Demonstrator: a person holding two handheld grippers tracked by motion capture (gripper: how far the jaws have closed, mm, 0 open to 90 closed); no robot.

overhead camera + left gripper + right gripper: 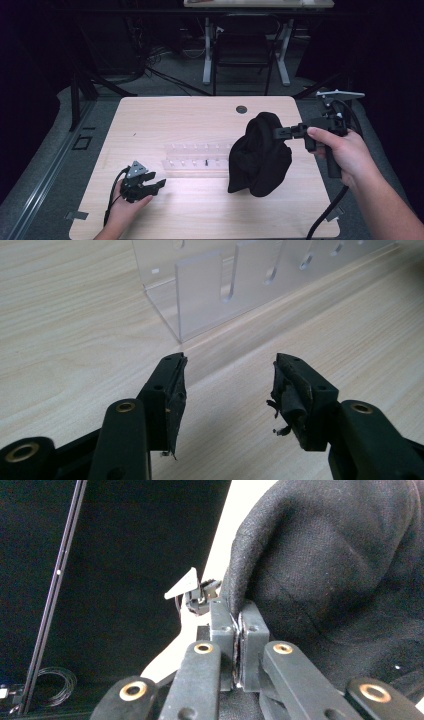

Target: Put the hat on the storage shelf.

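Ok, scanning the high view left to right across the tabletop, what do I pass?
Left hand-held gripper → clear acrylic rack → black cloth → right hand-held gripper, shut on the cloth's upper edge.

Lab-like workspace, pale wooden table [150, 120], floor cables [165, 75], dark chair [242, 50] behind

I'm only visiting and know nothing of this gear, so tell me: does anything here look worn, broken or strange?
Yes. On the left gripper, the black padding on the fingers is frayed, with torn shreds hanging from its edge. The right gripper is pinching the black cloth, which hangs bunched, its bottom on the table.
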